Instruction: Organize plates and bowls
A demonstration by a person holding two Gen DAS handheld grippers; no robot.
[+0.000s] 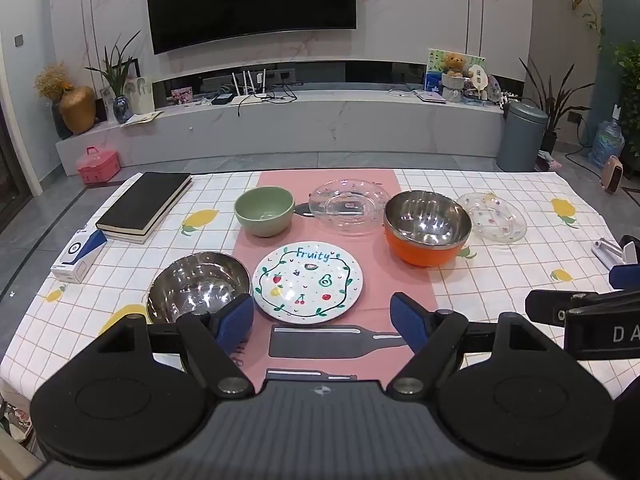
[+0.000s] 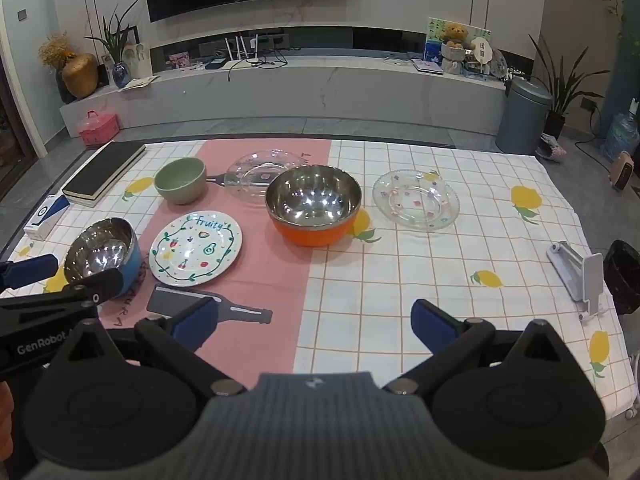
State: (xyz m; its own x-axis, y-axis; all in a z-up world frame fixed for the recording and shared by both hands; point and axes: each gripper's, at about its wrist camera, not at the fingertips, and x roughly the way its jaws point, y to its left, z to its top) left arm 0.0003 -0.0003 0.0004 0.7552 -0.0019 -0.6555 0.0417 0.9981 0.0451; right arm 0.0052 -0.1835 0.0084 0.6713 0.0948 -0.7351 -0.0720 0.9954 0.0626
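On the table stand a green bowl (image 1: 265,210), an orange steel-lined bowl (image 1: 427,226) and a blue steel-lined bowl (image 1: 198,286). A white "Fruity" plate (image 1: 308,281) lies at the near middle. Two clear glass plates lie farther back, one (image 1: 349,206) behind the orange bowl, the other (image 1: 493,217) to its right. My left gripper (image 1: 322,322) hovers open just in front of the Fruity plate with nothing between its fingers. My right gripper (image 2: 316,326) hangs open over bare cloth, nearer than the orange bowl (image 2: 314,210). The same Fruity plate (image 2: 196,248) and blue bowl (image 2: 102,250) lie left of it.
A black book (image 1: 146,206) and a white-blue box (image 1: 79,255) lie at the table's left edge. A white phone stand (image 2: 578,276) sits near the right edge. A pink runner (image 1: 328,248) crosses the checked cloth. Beyond the table stand a TV bench and a grey bin (image 1: 522,136).
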